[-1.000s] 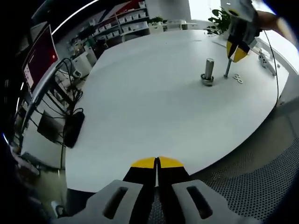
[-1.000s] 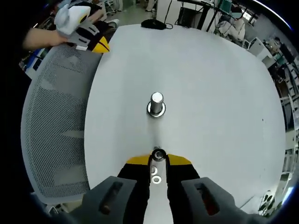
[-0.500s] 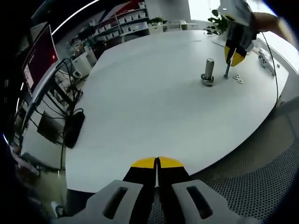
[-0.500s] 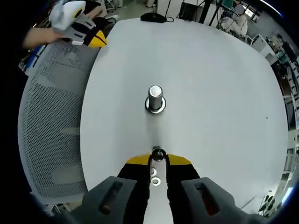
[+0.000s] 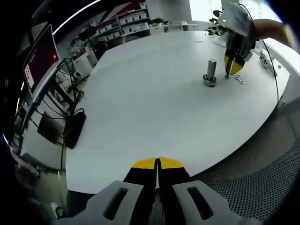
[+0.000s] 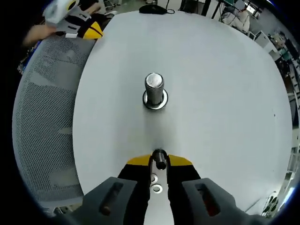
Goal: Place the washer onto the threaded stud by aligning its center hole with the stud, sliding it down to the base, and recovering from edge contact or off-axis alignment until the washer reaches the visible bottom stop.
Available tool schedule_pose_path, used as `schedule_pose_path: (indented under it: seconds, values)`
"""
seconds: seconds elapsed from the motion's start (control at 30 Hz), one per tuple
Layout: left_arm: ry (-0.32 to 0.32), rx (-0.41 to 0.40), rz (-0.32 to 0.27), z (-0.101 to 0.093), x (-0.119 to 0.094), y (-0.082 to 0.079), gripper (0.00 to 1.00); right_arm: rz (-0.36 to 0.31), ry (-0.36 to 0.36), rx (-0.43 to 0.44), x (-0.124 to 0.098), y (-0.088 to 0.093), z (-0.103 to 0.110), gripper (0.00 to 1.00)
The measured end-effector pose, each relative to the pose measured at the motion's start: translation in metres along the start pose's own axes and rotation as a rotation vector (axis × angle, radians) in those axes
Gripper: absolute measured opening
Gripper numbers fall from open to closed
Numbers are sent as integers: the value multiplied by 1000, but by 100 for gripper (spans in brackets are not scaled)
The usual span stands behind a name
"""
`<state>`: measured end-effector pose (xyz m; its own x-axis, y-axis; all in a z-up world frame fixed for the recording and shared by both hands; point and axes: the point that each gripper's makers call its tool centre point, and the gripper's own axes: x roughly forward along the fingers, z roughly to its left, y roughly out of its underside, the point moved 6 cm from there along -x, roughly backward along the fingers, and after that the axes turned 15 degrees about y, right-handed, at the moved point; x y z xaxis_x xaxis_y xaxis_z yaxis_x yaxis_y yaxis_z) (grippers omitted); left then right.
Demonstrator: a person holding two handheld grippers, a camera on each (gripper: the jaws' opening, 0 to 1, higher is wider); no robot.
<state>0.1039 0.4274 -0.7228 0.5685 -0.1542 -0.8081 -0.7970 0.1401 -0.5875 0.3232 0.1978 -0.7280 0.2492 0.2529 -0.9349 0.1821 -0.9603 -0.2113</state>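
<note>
The right tool (image 6: 159, 161) comes down over a thin upright post (image 6: 159, 158) on the white desk (image 6: 220, 93), its yellow-tipped jaws a little apart on either side of the post's top — whether they pinch it or only straddle it I cannot tell. Two washers (image 6: 155, 183) lie flat on the desk just below, between the jaws, so the task's washer is not yet picked up. Ahead stands the thick stud (image 6: 154, 83), upright, with a ring (image 6: 155, 100) already round its base; that ring looks like the bottom stop, though it may be a washer seated there.

The left tool (image 5: 157, 163) is closed on nothing, held back at the desk's near edge above a mesh chair (image 5: 262, 178), probably to keep clear. From the left gripper view the right tool (image 5: 233, 68) hides the thin post's top, and the washers (image 5: 239, 79) are tiny specks beside it.
</note>
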Motion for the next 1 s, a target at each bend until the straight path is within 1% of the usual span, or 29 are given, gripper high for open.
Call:
schedule_pose_path:
  seconds: [0.1,0.17,0.27,0.37,0.5,0.63,0.83,1.0]
  values:
    - [0,1,-2,0,0,0,0,1,-5,-5,1,1,2,13]
    - [0,0,-2,0,0,0,0,3,-26,-10,2,2,4,14]
    - [0,0,-3,0,0,0,0,0,-17,-9,2,5,5,15]
    - [0,0,-3,0,0,0,0,1,-8,2,1,10,6,23]
    - [0,1,-4,0,-1,0,0,-6,4,31,-5,18,7,23]
    - [-1,1,-3,0,-1,0,0,-20,-4,64,-12,28,12,23]
    - [-2,1,3,0,-1,0,0,-14,-40,58,-14,40,25,23]
    - [-1,-3,8,0,-1,0,0,-6,-58,59,-12,44,31,22]
